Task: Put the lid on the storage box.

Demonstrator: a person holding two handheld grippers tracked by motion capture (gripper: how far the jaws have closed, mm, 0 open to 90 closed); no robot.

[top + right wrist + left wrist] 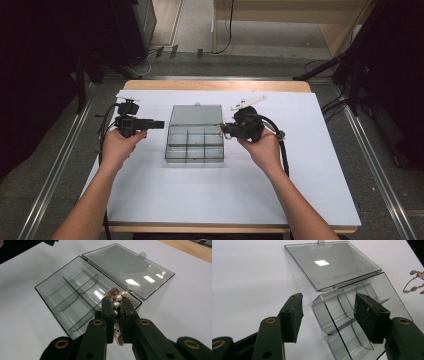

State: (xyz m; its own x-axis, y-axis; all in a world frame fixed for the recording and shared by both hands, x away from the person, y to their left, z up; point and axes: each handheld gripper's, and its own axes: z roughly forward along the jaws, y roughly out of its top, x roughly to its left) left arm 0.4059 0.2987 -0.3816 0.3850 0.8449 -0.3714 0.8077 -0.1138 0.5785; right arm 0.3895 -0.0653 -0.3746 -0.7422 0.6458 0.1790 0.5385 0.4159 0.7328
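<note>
Overhead, from the high view: clear compartment box [194,146] at mid-counter [150,195], lid [195,114] folded flat behind it, long axis running across the sheet. Left hand-held gripper [159,123] level beside the box's left end, jaws pointed toward it but apart from it. Right hand-held gripper [223,129] at the box's right rear corner, plainly the nearer of the two to the open compartments; load between its jaws too small to make out from above.

Next, the left gripper view: pads [292,315] spread wide on nothing, box [352,322] just ahead and between their lines, curved dividers visible; string of beads [415,281] dangling at the far right edge.

Finally, the right gripper view: right hand-held gripper [117,305] pressed together, pinching a pearl-and-amber bead bracelet [116,300], strand bunched above the jaw tips and hanging below them. Box [72,297] ahead and to the left, nearest compartment directly under the tips, lid [127,270] beyond. Likely next: a short drop, then release, into that corner compartment.
</note>
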